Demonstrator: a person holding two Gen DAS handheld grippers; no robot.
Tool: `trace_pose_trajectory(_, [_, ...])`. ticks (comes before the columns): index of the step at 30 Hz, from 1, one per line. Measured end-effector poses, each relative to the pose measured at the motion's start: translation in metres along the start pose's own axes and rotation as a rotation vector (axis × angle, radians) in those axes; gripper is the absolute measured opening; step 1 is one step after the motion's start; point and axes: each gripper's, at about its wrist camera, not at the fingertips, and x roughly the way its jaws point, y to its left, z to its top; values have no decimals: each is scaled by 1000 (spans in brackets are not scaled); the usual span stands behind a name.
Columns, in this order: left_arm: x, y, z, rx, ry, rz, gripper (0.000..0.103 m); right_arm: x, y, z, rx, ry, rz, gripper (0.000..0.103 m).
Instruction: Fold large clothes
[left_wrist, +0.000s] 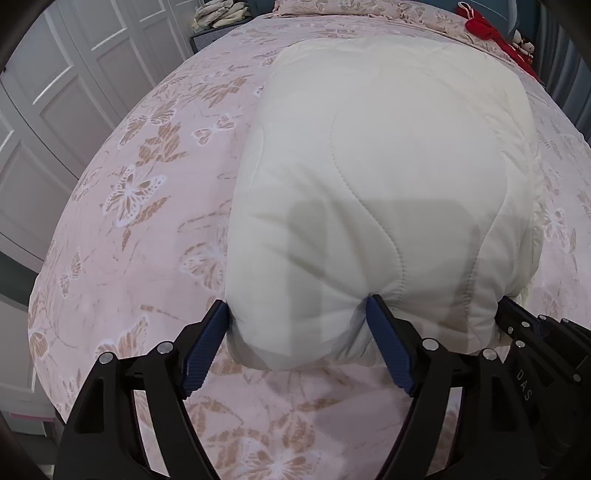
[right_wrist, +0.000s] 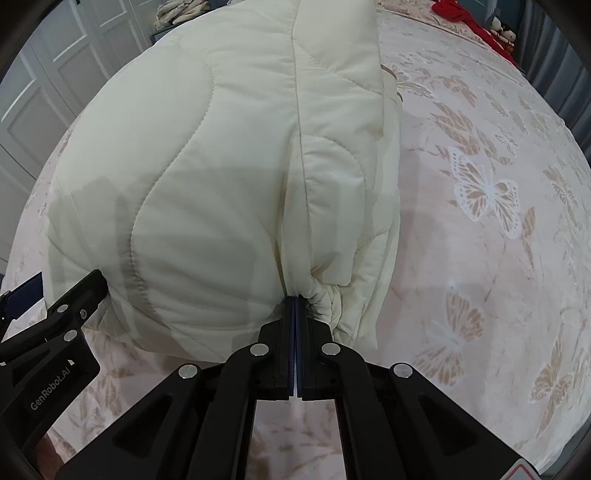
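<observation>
Right gripper (right_wrist: 296, 301), its blue pads pressed fully together, pinches a gathered bit of the near hem of a cream quilted jacket (right_wrist: 221, 166), while the left gripper (left_wrist: 295, 325) stands wide open with the jacket's puffy near-left corner bulging between its fingers (left_wrist: 388, 347). The jacket lies on a pink butterfly bedspread (left_wrist: 140, 229), stretching from both grippers toward the bed's far edge. To fold it well, the left probably should close firmly before both lift together.
</observation>
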Motion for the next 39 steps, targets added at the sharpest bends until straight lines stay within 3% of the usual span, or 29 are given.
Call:
trace_pose_trajectory(6, [-3, 7, -4, -41, -20, -12, 83, -27, -6, -10, 40, -67, 43, 3])
trace_pose_trajectory(8, [-11, 9, -8, -42, -38, -24, 83, -47, -6, -18, 42, -101, 54, 9])
trace_pose_trajectory(10, [-25, 9, -15, -30, -69, -35, 80, -68, -5, -31, 33, -145, 54, 26])
trace_pose_trajectory(13, [-50, 7, -29, -12, -122, -49, 80, -91, -2, -51, 18, -189, 46, 38])
trace_pose_trajectory(20, [-100, 4, -70, 16, -226, -69, 80, -129, -6, -105, 31, -228, 44, 42])
trace_pose_trajectory(39, [-149, -3, -151, 50, -289, -30, 80, -169, -13, -181, 12, -280, 13, 43])
